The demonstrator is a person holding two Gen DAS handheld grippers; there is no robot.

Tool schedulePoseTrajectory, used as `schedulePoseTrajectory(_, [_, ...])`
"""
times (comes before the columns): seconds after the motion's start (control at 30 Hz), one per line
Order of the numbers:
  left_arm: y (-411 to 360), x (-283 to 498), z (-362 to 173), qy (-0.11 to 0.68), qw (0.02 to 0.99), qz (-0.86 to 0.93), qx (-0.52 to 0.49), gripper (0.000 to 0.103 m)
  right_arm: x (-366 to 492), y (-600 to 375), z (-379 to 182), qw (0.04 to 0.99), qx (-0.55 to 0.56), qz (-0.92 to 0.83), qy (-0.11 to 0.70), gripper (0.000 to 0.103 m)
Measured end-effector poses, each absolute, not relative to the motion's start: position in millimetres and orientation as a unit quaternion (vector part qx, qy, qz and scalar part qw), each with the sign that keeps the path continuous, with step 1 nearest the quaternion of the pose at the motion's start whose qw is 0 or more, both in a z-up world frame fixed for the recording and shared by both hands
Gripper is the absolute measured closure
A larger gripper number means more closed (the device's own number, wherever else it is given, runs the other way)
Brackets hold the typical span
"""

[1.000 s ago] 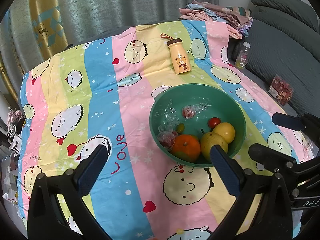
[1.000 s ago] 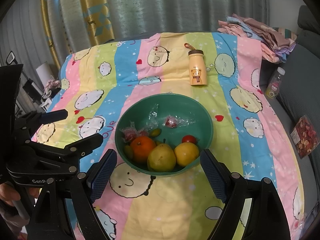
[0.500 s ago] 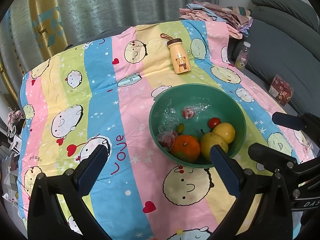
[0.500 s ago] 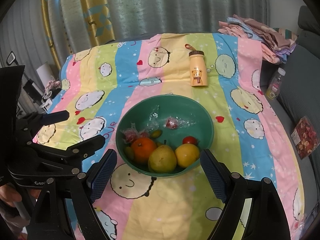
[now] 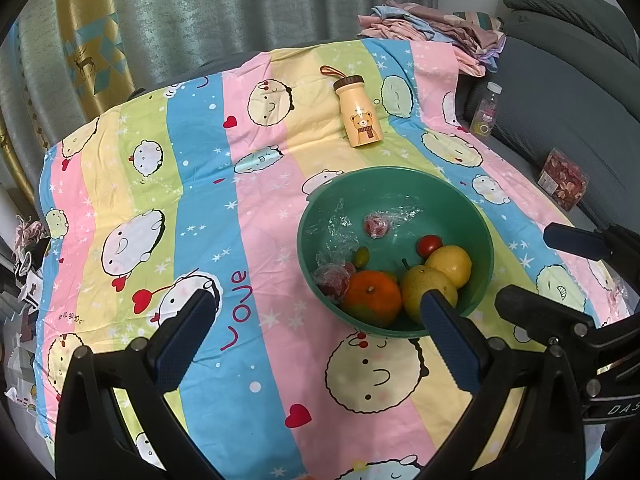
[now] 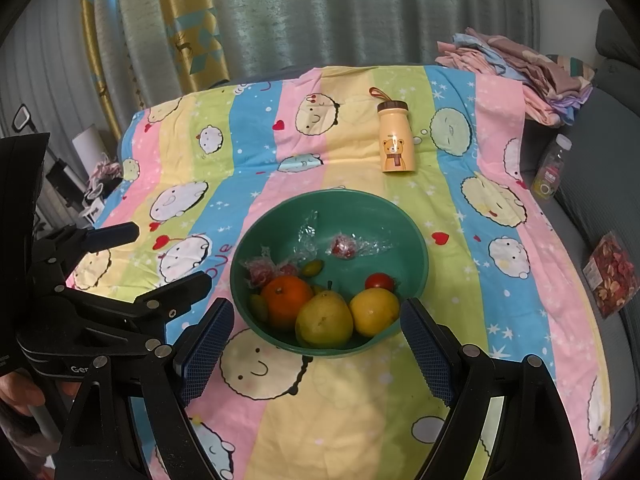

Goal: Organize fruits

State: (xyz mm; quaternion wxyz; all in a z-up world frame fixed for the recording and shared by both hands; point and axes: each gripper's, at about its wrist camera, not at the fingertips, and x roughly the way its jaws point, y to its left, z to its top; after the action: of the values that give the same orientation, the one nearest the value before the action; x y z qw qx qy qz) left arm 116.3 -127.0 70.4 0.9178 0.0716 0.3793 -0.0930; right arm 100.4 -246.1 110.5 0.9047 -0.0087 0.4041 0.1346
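Note:
A green bowl [image 5: 476,216] [image 6: 412,240] sits on the striped cartoon cloth. In it lie an orange [image 5: 372,294] [image 6: 286,296], a pear [image 5: 426,284] [image 6: 324,318], a lemon [image 5: 450,264] [image 6: 374,310], a small tomato [image 5: 429,245] [image 6: 379,281], a small green fruit [image 5: 362,256] [image 6: 312,267] and plastic-wrapped red fruits [image 5: 376,226] [image 6: 343,246]. My left gripper [image 5: 316,334] is open and empty, near the bowl's front left. My right gripper [image 6: 316,340] is open and empty, its fingers straddling the bowl's near rim from above.
A cream bear-print bottle [image 5: 358,112] [image 6: 395,136] stands behind the bowl. Folded clothes [image 5: 436,28] [image 6: 516,60] lie at the back right. A grey sofa [image 5: 568,92] holds a clear bottle [image 5: 485,110] [image 6: 551,168] and a snack packet [image 5: 562,178] [image 6: 610,276]. Curtains hang behind.
The right gripper has drifted very slightly; the bowl sits a touch lower in its view. The left gripper and the fruits have not moved.

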Motion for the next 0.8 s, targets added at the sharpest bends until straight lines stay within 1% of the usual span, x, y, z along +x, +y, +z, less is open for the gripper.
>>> schedulePoseTrajectory(0.8, [-129.5, 122.4, 69.7, 0.377, 0.918, -0.091, 0.075, 0.000, 103.4, -245.5, 112.2, 0.905, -0.008, 0.134, 0.403, 0.018])
